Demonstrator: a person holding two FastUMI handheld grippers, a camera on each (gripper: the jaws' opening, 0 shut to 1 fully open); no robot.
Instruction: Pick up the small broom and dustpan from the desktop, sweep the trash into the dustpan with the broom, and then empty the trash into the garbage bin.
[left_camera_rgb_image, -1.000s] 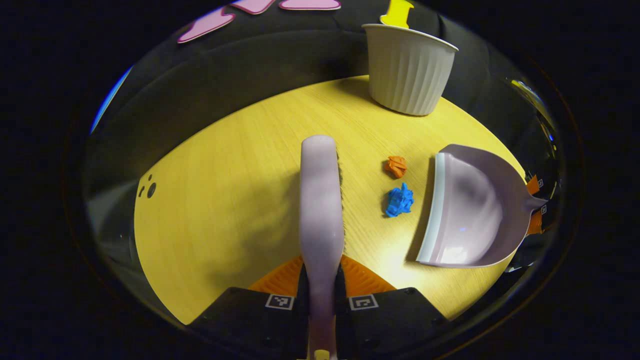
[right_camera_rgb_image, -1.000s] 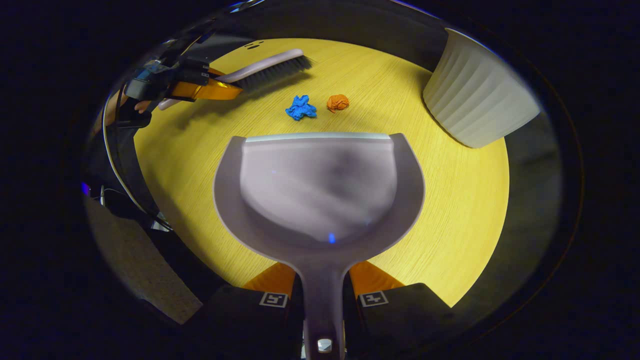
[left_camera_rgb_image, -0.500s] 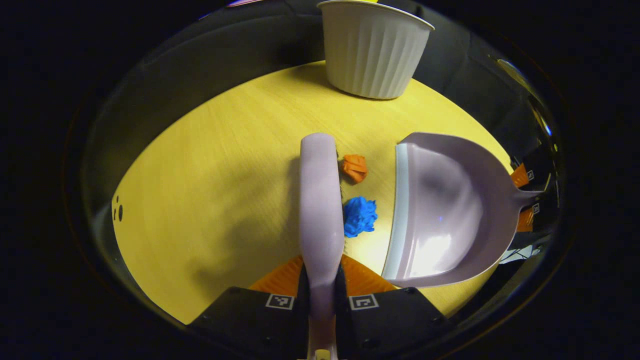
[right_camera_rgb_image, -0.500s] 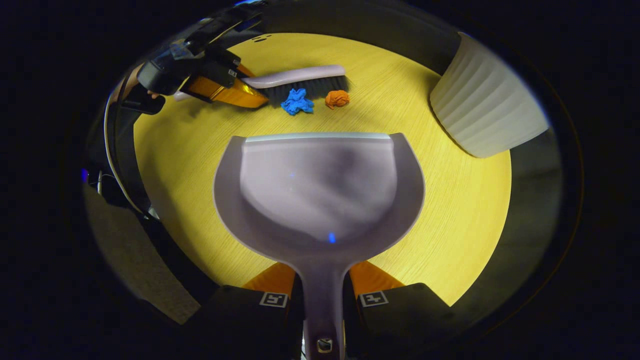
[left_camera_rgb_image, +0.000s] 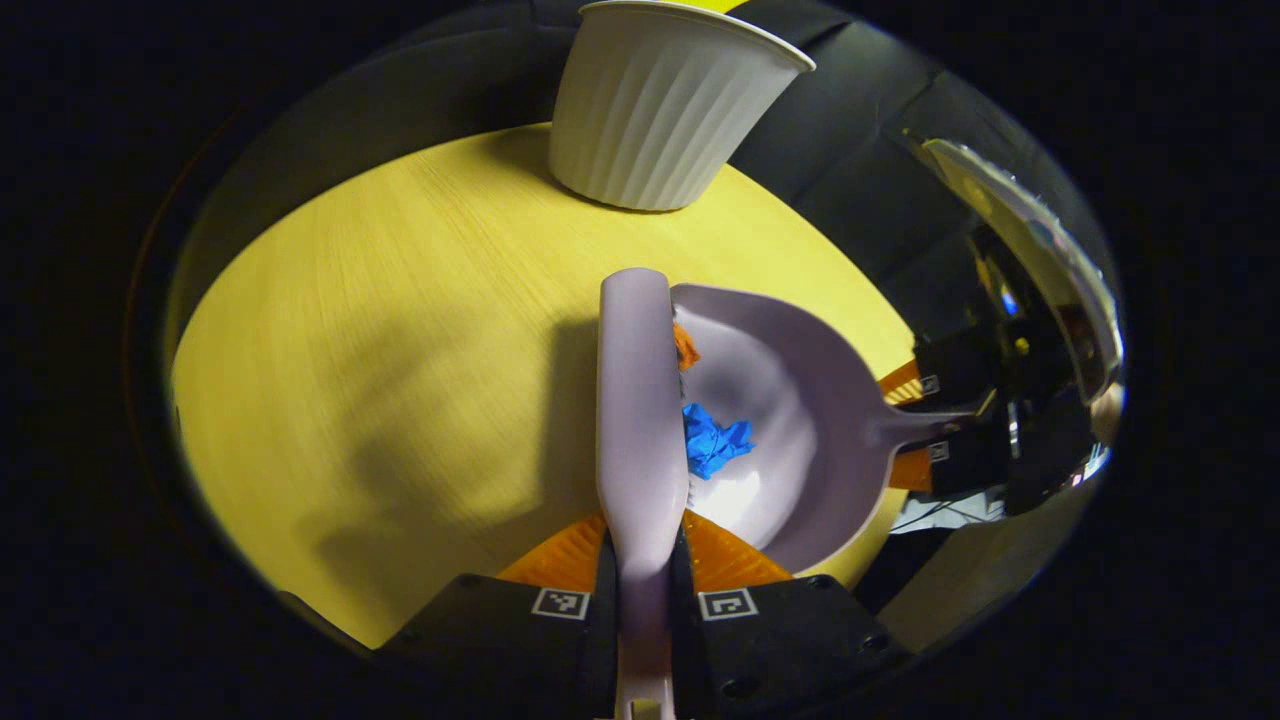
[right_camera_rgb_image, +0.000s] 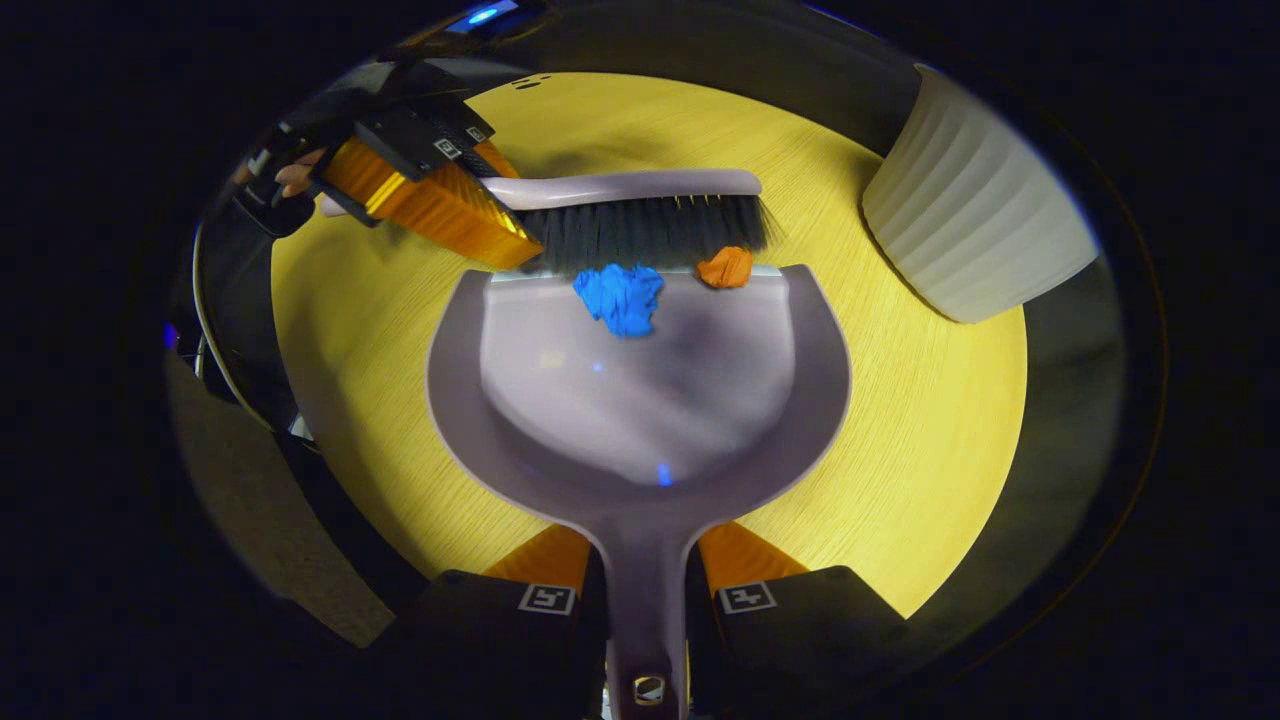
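**Broom at the dustpan lip, both scraps going in**

I am looking at the round yellow bench (right_camera_rgb_image: 930, 440), with the ribbed white garbage bin (right_camera_rgb_image: 975, 215) standing near its far edge. My right gripper (right_camera_rgb_image: 645, 590) is clenching its fingers on the dustpan (right_camera_rgb_image: 640, 400) handle, the pan lying flat on the bench. My left gripper (left_camera_rgb_image: 640, 590) is gripping the broom (left_camera_rgb_image: 640, 400) handle, bristles at the pan's lip. The blue scrap (right_camera_rgb_image: 620, 297) is sitting inside the pan; the orange scrap (right_camera_rgb_image: 725, 267) is on the lip.
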